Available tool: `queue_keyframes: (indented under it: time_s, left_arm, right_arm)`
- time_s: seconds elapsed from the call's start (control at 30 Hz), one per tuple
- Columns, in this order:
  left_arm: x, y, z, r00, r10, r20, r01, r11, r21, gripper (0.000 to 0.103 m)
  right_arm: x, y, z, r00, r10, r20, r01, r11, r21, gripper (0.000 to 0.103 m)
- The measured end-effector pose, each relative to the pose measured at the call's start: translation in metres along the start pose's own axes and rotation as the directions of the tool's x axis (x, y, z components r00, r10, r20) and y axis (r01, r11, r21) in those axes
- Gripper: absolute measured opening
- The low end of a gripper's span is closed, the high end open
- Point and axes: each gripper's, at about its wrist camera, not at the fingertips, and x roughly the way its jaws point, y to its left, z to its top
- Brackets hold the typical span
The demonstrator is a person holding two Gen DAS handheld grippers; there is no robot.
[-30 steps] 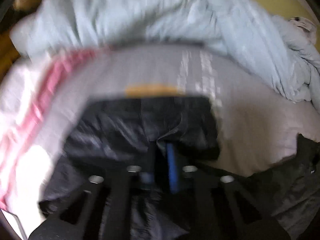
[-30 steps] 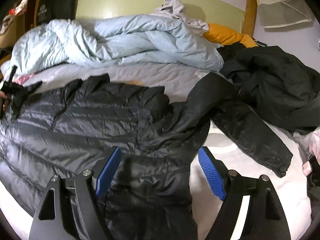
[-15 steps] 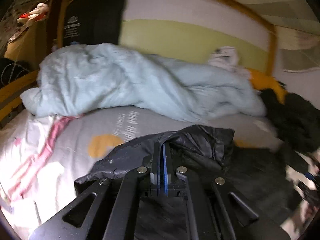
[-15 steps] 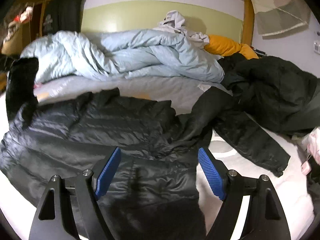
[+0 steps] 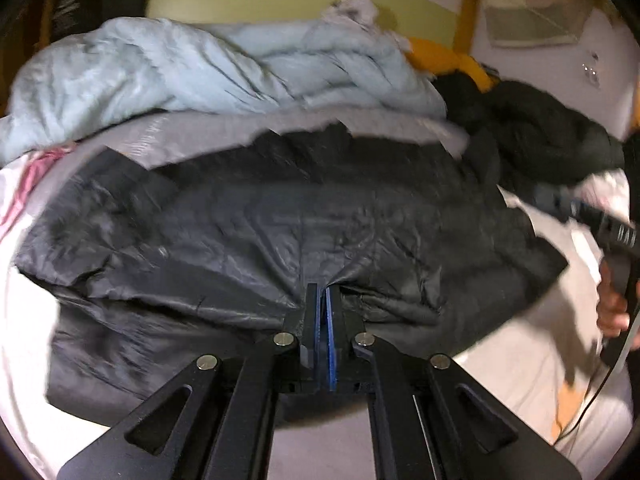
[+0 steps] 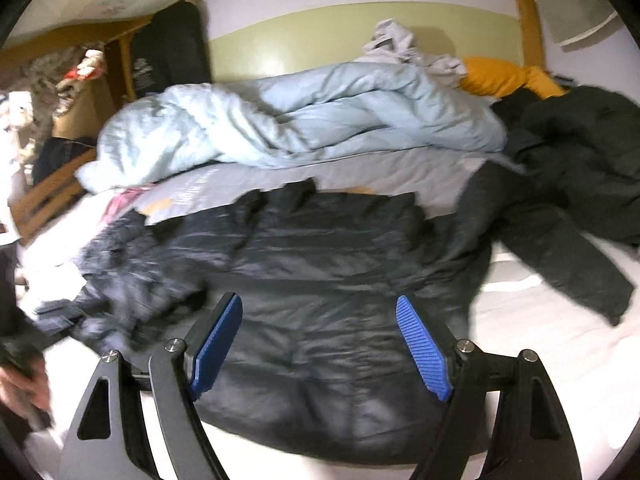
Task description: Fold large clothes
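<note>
A black puffer jacket (image 5: 304, 216) lies spread on the bed, also in the right wrist view (image 6: 320, 280). My left gripper (image 5: 322, 300) is shut on a pinch of the jacket's fabric at its near side, with part of the jacket folded over the body. My right gripper (image 6: 320, 320) is open and empty, hovering above the jacket's near middle. One jacket sleeve (image 6: 560, 256) trails to the right. The right gripper (image 5: 592, 220) and its hand show at the right edge of the left wrist view.
A light blue duvet (image 6: 304, 124) is bunched at the back of the bed. A dark coat (image 6: 584, 148) lies heaped at the right. An orange pillow (image 6: 504, 76) sits behind it. A wooden bed frame (image 6: 44, 200) runs along the left.
My left gripper has carried the pinched jacket part across from the far left onto the jacket body and lowered. My right gripper has shifted left, still open.
</note>
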Motion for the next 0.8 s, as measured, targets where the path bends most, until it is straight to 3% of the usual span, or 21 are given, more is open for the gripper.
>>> queue_keyframes:
  time_s: [0.13,0.3,0.43,0.5,0.53,0.57,0.6,0.67,0.73,0.8]
  left_arm:
    - [0.005,-0.025,-0.01,0.998,-0.058,-0.004,0.058,0.995,0.078,0.002]
    - [0.007,-0.033,-0.015,0.991,-0.136,-0.004,0.135,0.987,0.088,0.002]
    - [0.007,-0.033,-0.015,0.987,-0.162,0.002,0.161,0.983,0.088,0.003]
    - [0.006,-0.033,-0.016,0.987,-0.163,0.007,0.162,0.983,0.085,0.01]
    - [0.006,-0.033,-0.016,0.987,-0.16,0.008,0.159,0.984,0.086,0.014]
    - [0.004,-0.032,-0.016,0.988,-0.155,0.012,0.153,0.984,0.087,0.025]
    - [0.002,-0.031,-0.014,0.99,-0.141,0.021,0.138,0.986,0.09,0.034]
    - [-0.005,-0.027,-0.009,0.993,-0.107,0.045,0.102,0.99,0.098,0.041]
    - [-0.017,-0.016,0.001,0.993,-0.071,0.093,0.063,0.994,0.086,0.045]
    - [-0.03,0.001,0.013,0.99,-0.036,0.136,0.029,0.998,0.048,0.052]
  right_arm:
    - [0.01,0.016,-0.006,0.993,0.115,-0.035,-0.115,0.993,0.008,0.082]
    - [0.034,0.037,-0.014,0.962,0.251,-0.109,-0.249,0.968,0.032,0.082]
    - [0.063,0.057,-0.029,0.951,0.239,-0.195,-0.243,0.97,0.004,0.081]
    - [0.072,0.064,-0.034,0.946,0.242,-0.218,-0.249,0.969,-0.004,0.071]
    - [0.076,0.067,-0.036,0.947,0.237,-0.216,-0.246,0.969,-0.011,0.055]
    - [0.078,0.068,-0.036,0.949,0.234,-0.213,-0.243,0.97,-0.018,0.028]
    - [0.08,0.069,-0.035,0.95,0.228,-0.212,-0.24,0.97,-0.029,0.018]
    - [0.078,0.069,-0.028,0.966,0.191,-0.177,-0.204,0.977,-0.061,0.009]
    - [0.072,0.066,-0.011,0.989,0.096,-0.111,-0.109,0.986,-0.123,0.008]
    - [0.066,0.056,0.011,0.999,0.009,-0.043,-0.016,0.988,-0.154,0.007]
